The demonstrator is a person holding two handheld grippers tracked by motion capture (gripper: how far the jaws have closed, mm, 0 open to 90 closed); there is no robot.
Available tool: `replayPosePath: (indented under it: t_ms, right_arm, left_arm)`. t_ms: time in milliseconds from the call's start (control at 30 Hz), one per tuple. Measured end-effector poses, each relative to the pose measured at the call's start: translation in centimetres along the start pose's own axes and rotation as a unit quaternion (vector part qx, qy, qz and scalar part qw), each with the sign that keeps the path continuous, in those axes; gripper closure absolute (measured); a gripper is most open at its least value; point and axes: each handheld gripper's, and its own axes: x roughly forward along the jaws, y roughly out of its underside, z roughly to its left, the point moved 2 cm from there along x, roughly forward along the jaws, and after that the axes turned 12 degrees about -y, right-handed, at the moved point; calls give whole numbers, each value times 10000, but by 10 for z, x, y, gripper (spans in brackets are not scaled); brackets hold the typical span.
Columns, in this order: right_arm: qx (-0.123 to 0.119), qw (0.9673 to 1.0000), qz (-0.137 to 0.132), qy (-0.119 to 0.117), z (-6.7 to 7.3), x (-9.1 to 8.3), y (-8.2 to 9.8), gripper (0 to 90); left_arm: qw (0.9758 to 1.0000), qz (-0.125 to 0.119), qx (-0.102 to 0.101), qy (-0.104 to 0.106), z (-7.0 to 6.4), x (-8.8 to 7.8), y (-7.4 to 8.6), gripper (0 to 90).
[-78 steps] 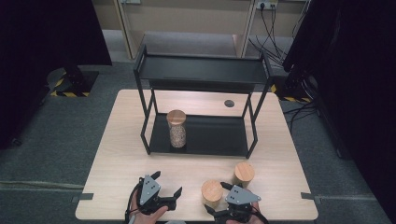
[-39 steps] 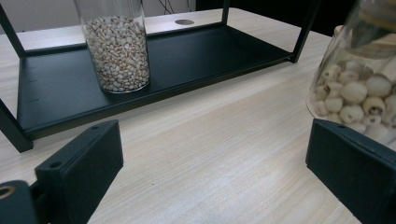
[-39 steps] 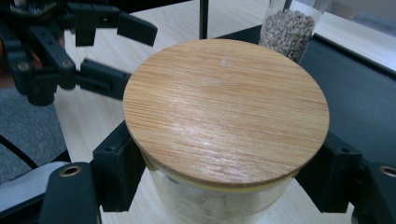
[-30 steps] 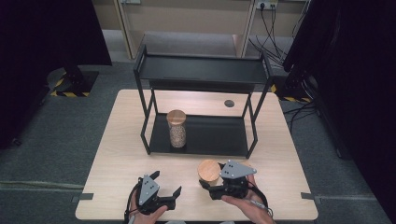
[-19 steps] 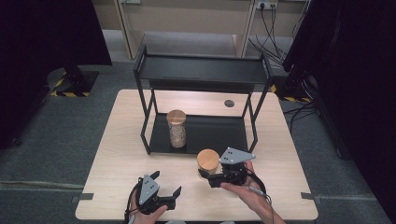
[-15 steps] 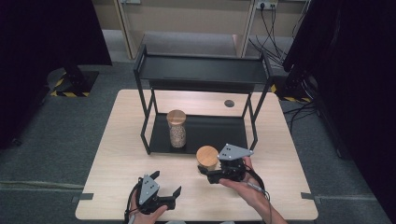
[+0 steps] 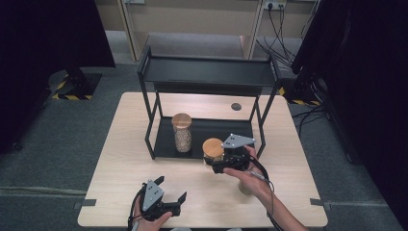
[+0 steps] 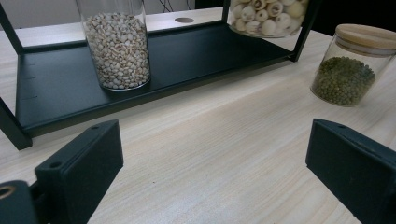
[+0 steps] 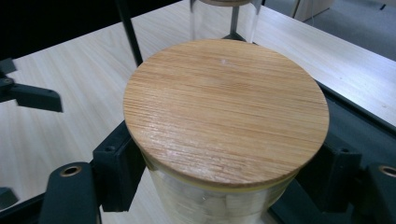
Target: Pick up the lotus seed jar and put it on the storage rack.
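Observation:
My right gripper (image 7: 216,162) is shut on a glass jar with a round wooden lid (image 7: 212,146), its jaws on either side of the glass just under the lid (image 9: 226,112). The jar of pale round pieces (image 8: 268,16) hangs at the front edge of the black rack's lower shelf (image 7: 231,132). On that shelf, to the left, stands a jar of small beige grains (image 7: 182,132), also in the left gripper view (image 8: 119,46). My left gripper (image 7: 171,188) rests near the table's front edge, jaws wide open around nothing (image 8: 210,172).
A third jar, holding green beans (image 8: 348,65) under a wooden lid, stands on the table right of the rack's front leg. The rack's upper shelf (image 7: 207,72) overhangs the lower one. A round hole (image 7: 235,106) sits in the tabletop behind the rack.
My right gripper has carried the jar away from the table's front, up and toward the rack's lower shelf. The left gripper has stayed put.

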Motion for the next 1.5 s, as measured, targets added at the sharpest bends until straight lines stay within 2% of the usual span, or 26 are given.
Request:
replayPosePath:
  t_ms: [400,867,1500]
  right_arm:
    - [67,9996,93,239,-19,20,-11,256]
    - [199,9989,127,406,-38,42,-16,256]
    - [465,9970,355,512,-66,71,-17,256]
  left_arm:
    - [10000,-1,1,2,0,0,0,35]
    - [10000,12,-3,19,0,1,0,35]
    - [10000,24,-2,32,-1,2,1,34]
